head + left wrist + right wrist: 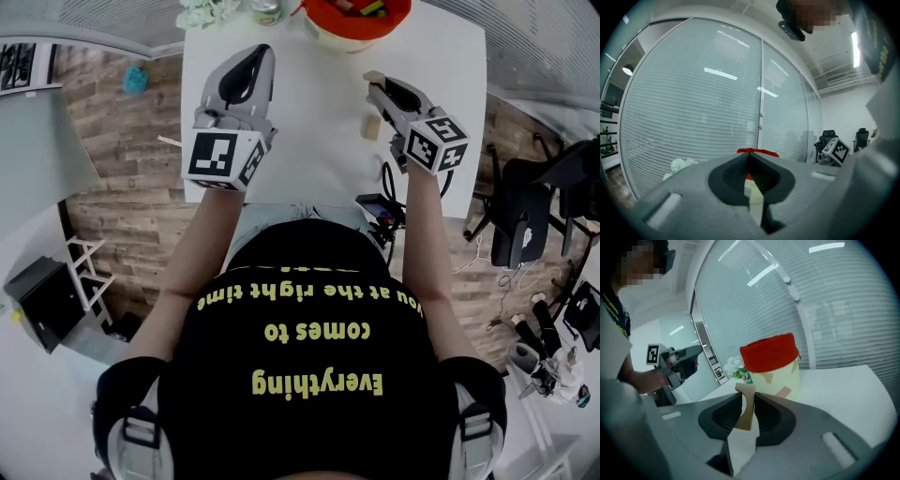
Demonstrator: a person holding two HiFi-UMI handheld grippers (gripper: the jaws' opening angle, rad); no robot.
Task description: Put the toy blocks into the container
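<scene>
Clearly, yellow shirt [309,375] print reads "Everything comes to"; right gripper [746,397] clamps a tan wooden block [747,412], left gripper [750,158] closed, empty.

container [349,41] half beyond top edge

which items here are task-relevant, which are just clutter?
Job:
- wooden block, held in the right gripper
- second block on the table
- red-rimmed container

Lying about:
- green can
- white flowers
- office chair
</scene>
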